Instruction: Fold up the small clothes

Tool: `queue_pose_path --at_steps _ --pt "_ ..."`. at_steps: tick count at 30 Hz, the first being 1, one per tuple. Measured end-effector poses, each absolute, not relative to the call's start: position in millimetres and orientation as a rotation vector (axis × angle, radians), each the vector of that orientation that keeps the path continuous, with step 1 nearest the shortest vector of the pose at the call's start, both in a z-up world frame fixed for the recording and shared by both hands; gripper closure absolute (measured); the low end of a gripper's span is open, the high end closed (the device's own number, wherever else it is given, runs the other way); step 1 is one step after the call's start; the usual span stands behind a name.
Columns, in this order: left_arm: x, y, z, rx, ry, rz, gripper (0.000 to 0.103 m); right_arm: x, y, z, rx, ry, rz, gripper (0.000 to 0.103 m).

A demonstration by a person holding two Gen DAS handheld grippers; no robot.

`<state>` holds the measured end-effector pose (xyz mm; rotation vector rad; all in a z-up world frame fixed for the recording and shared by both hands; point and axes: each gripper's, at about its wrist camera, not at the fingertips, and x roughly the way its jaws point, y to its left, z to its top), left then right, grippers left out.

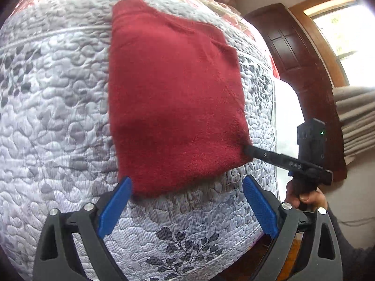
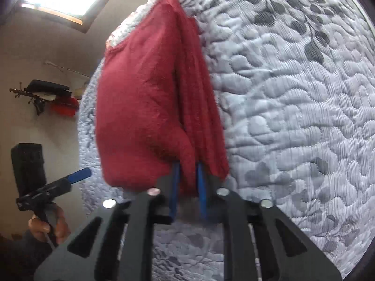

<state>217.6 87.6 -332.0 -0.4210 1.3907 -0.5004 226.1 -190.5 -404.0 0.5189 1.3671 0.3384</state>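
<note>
Covered by a pale grey quilted bedspread (image 1: pixel 58 121) stitched in pebble shapes and printed with dark grey leaf sprigs. Lying flat on the bedspread, a folded dark red knitted garment (image 1: pixel 173 98), roughly rectangular. Beyond the garment's far edge, a strip of pink and red floral bedding (image 1: pixel 225 9).

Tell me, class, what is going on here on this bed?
A person is folding a small red garment on a quilted bedspread. The right gripper has its jaws shut on the garment's near corner, layers bunched between them. The left gripper hovers at the garment's near edge with its jaws wide open, holding nothing.
</note>
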Motion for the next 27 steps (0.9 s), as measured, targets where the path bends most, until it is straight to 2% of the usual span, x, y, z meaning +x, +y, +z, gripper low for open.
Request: queue_pose_path --at_steps 2,5,10,12,16,17,20,21,22,23,24,25,27 --pt "215.9 105.0 -342.5 -0.514 1.420 -0.447 0.008 224.6 -202.9 -412.5 0.627 1.365 0.328 0.093" --pt "213.5 132.2 -348.8 -0.650 1.432 -0.399 0.008 215.4 -214.4 -396.3 0.683 1.321 0.356 0.082" --pt "216.4 155.9 -362.9 -0.766 1.443 -0.351 0.008 207.0 -209.5 -370.0 0.667 1.273 0.401 0.076" --pt "222.0 158.8 -370.5 -0.801 1.438 -0.322 0.008 209.2 -198.5 -365.6 0.671 1.250 0.451 0.068" --pt "234.8 166.9 -384.9 -0.889 1.409 -0.240 0.008 223.5 -167.1 -387.9 0.659 1.288 0.510 0.067" --pt "238.4 166.8 -388.0 -0.890 1.412 -0.233 0.008 227.2 -165.7 -398.4 0.661 1.306 0.497 0.070" --pt "248.4 159.7 -401.0 -0.828 1.454 -0.208 0.008 233.2 -176.5 -424.0 0.680 1.351 0.431 0.103" --pt "249.9 156.9 -407.9 -0.794 1.488 -0.184 0.008 233.8 -180.6 -425.0 0.710 1.357 0.436 0.103" --pt "250.7 155.1 -415.6 -0.787 1.518 -0.178 0.006 234.2 -181.8 -420.1 0.722 1.357 0.447 0.102" --pt "250.8 155.4 -419.6 -0.803 1.524 -0.179 0.005 234.3 -181.1 -410.4 0.708 1.343 0.461 0.095" --pt "251.2 156.8 -419.7 -0.811 1.517 -0.178 0.005 235.7 -180.2 -399.0 0.694 1.320 0.475 0.081" --pt "252.3 157.9 -418.0 -0.814 1.509 -0.187 0.006 238.5 -179.2 -387.5 0.686 1.292 0.484 0.077" --pt "253.5 163.0 -413.7 -0.821 1.489 -0.203 0.006 251.7 -173.4 -370.7 0.670 1.248 0.511 0.074"
